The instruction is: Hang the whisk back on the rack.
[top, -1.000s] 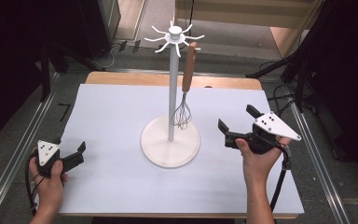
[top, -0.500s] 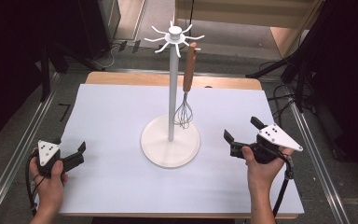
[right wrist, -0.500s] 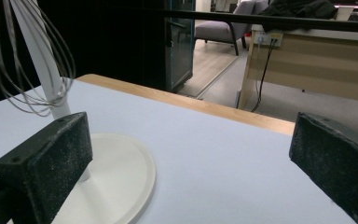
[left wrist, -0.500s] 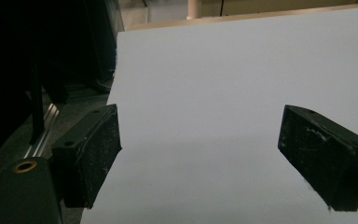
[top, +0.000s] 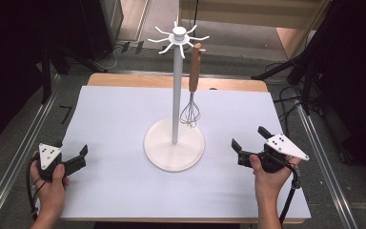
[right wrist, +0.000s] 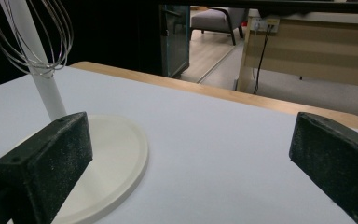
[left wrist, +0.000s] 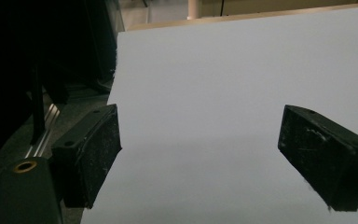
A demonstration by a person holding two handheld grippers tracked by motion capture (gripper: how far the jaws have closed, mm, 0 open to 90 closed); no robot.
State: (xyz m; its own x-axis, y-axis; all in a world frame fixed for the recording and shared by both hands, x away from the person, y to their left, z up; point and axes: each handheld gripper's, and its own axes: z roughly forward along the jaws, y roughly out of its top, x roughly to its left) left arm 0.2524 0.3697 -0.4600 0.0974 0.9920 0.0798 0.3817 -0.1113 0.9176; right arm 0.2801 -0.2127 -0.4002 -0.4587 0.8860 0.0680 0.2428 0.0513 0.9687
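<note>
Both my claws spread wide, holding nothing.

My right gripper (top: 249, 138) sits at the lower right of the high view, near the stand (top: 175, 143). My left gripper (top: 71, 149) rests at the lower left, well apart. The whisk (top: 192, 90) hangs from a top hook at centre, its wires just above the round base.
</note>
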